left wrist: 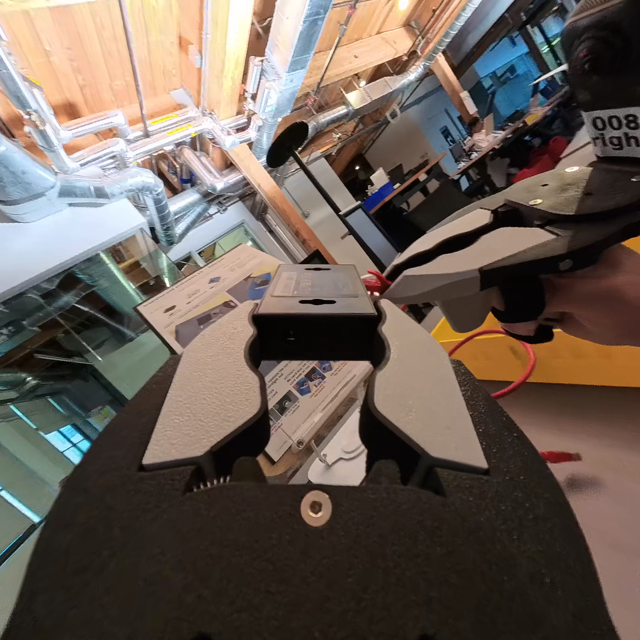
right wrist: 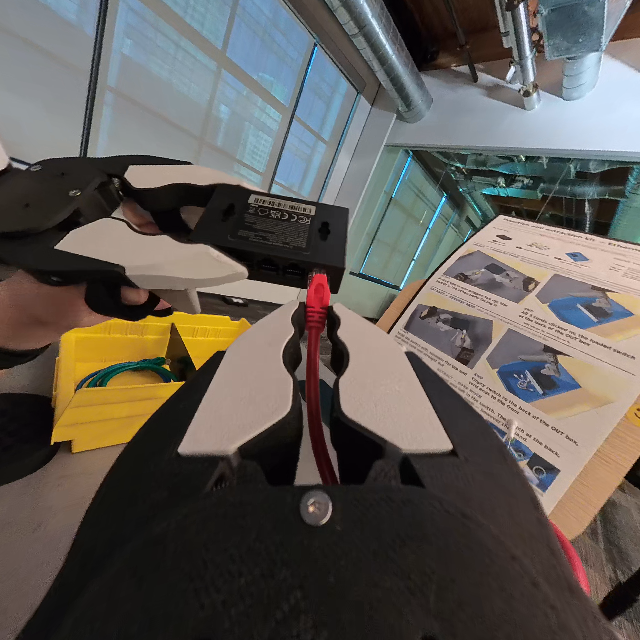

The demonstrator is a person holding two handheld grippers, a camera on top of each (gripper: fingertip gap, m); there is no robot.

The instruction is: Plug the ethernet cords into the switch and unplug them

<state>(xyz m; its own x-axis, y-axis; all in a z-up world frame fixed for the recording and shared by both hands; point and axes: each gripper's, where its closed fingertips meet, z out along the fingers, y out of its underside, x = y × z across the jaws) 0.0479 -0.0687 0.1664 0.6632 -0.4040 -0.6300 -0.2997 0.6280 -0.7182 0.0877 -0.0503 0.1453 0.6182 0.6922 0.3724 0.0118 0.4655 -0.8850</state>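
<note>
A: We see the left hand-held gripper [left wrist: 313, 325] clenched on the black switch [left wrist: 314, 301], held up off the table with its labelled underside facing up.

B: And the right hand-held gripper [right wrist: 316, 311] is clamped on the red ethernet cord [right wrist: 317, 363] just behind its plug [right wrist: 317, 289]. We see that plug meeting the end port in the switch's [right wrist: 277, 232] row of ports; how deep it sits we cannot tell.

A: The cord runs back between the right fingers [right wrist: 249, 374] toward the camera.

B: Farther out, a yellow bin [right wrist: 114, 388] stands on the table [right wrist: 52, 512], holding coiled green and blue cords [right wrist: 138, 372].

A: To the right, a printed instruction sheet [right wrist: 540, 329] leans on a wooden board.
</note>
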